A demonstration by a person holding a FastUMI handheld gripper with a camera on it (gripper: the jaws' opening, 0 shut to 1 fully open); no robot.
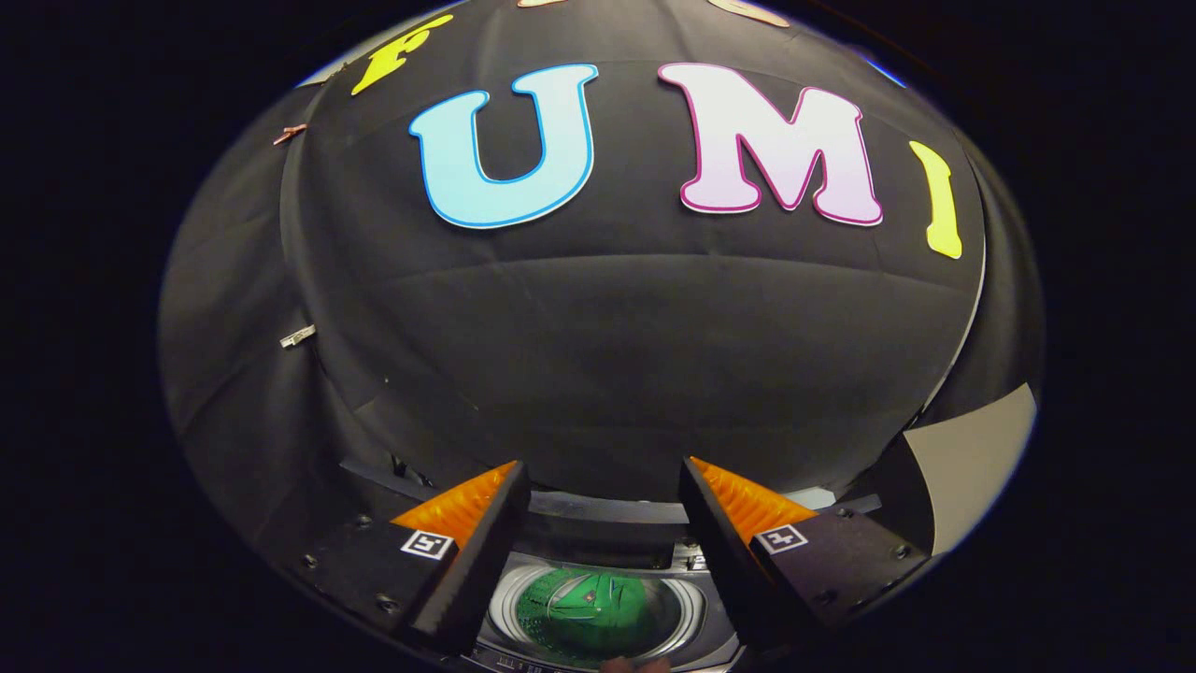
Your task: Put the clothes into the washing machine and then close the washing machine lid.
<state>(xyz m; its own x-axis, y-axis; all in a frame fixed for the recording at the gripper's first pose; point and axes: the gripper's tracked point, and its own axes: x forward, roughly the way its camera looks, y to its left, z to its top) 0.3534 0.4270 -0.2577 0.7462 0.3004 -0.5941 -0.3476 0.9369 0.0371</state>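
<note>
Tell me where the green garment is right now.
In the gripper view the green garment lies inside the washing machine drum, below and between the open gripper fingers, which hold nothing.

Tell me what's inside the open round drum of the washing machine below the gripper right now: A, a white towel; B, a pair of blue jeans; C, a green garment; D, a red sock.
C: the gripper view shows a green garment lying in the ribbed, light-coloured round drum of the washing machine, seen between the spread fingers of the open gripper, which hold nothing.
</note>
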